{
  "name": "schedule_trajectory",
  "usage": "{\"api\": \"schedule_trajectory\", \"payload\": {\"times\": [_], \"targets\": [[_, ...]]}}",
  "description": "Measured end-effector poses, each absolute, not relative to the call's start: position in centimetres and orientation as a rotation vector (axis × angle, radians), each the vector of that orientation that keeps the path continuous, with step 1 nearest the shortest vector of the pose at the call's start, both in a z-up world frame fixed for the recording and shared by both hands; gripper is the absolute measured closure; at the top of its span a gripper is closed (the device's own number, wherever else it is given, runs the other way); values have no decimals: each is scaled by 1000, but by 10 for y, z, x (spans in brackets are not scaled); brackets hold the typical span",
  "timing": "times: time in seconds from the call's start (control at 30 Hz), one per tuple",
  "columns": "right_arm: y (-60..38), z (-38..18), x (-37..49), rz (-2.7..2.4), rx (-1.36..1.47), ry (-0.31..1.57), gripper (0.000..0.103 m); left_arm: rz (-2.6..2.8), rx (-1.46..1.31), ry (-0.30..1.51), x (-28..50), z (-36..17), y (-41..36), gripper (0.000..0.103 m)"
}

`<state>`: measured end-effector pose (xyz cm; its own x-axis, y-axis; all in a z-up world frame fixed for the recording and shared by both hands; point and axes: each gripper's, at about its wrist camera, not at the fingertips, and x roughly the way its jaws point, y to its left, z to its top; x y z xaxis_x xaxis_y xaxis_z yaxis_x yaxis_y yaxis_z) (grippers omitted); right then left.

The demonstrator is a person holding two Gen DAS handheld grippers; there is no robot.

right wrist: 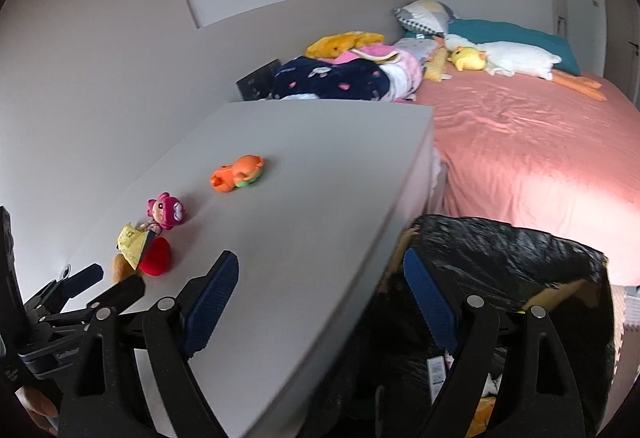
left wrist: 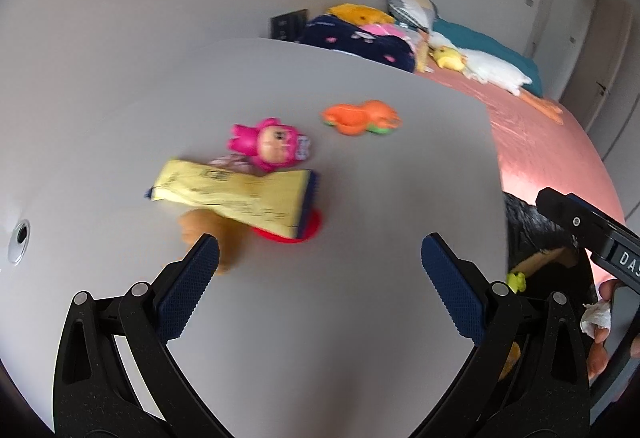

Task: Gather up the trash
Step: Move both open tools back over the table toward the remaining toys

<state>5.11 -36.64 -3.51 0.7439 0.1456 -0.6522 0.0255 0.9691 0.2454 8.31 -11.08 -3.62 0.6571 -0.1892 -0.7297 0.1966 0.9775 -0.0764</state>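
the left gripper [left wrist: 320, 270] is being held wide open with nothing in it, aimed at the yellow wrapper [left wrist: 236, 194], probably because that's the one bit of trash on the white table [left wrist: 360, 318]. the wrapper is being propped up by a red toy [right wrist: 157, 257] and a brown toy [right wrist: 120, 267], just beside a pink doll [left wrist: 272, 144]. four toys are being counted, including an orange one [left wrist: 360, 117]. the right gripper [right wrist: 320, 294] is also being held wide open and empty over the edge of the black trash bag [right wrist: 520, 250], likely ready for drop-offs.
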Motion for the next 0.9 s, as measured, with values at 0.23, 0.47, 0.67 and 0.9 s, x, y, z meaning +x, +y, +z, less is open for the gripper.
{"api": "schedule_trajectory", "payload": {"times": [0.23, 0.47, 0.67, 0.9], "targets": [[-343, -44, 79, 107, 228, 766, 18, -139, -30, 858, 96, -46, -71, 21], [-325, -50, 105, 135, 207, 799, 18, -117, -42, 901, 106, -59, -53, 32], [-308, -51, 132, 160, 167, 824, 18, -130, -58, 924, 115, -68, -47, 43], [-284, -56, 164, 186, 102, 852, 18, -129, -50, 931, 123, -71, -41, 63]]}}
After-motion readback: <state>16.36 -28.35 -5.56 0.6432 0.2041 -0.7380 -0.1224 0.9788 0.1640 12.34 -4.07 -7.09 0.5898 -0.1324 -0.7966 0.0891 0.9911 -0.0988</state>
